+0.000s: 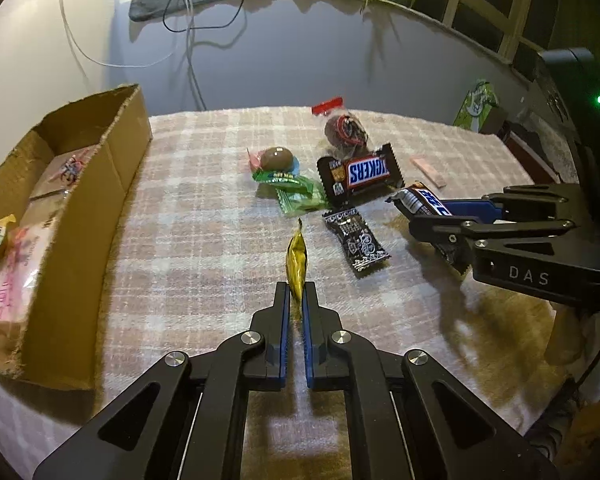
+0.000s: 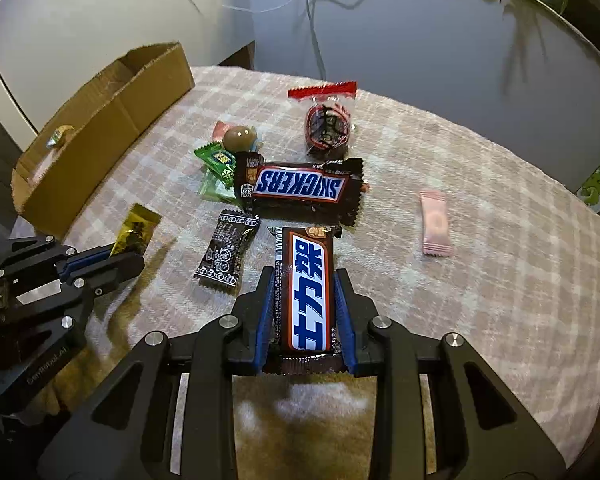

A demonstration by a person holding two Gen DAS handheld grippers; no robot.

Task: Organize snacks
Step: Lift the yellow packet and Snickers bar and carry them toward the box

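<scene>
My left gripper (image 1: 296, 294) is shut on a gold-wrapped candy (image 1: 297, 264), held just above the plaid cloth; it also shows in the right wrist view (image 2: 137, 229). My right gripper (image 2: 304, 280) is shut on a brown Snickers bar with Chinese lettering (image 2: 306, 292), seen at the right in the left wrist view (image 1: 420, 200). A second Snickers bar (image 2: 300, 188), a black candy (image 2: 224, 252), green packets (image 2: 216, 160), a brown ball candy (image 2: 240, 137), a red-topped bag (image 2: 327, 124) and a pink packet (image 2: 435, 222) lie on the cloth.
An open cardboard box (image 1: 80, 208) stands at the left with a few snacks inside; it shows at the left in the right wrist view too (image 2: 112, 120). The plaid cloth (image 2: 500, 260) covers the table. Cables, a plant and a green box sit beyond.
</scene>
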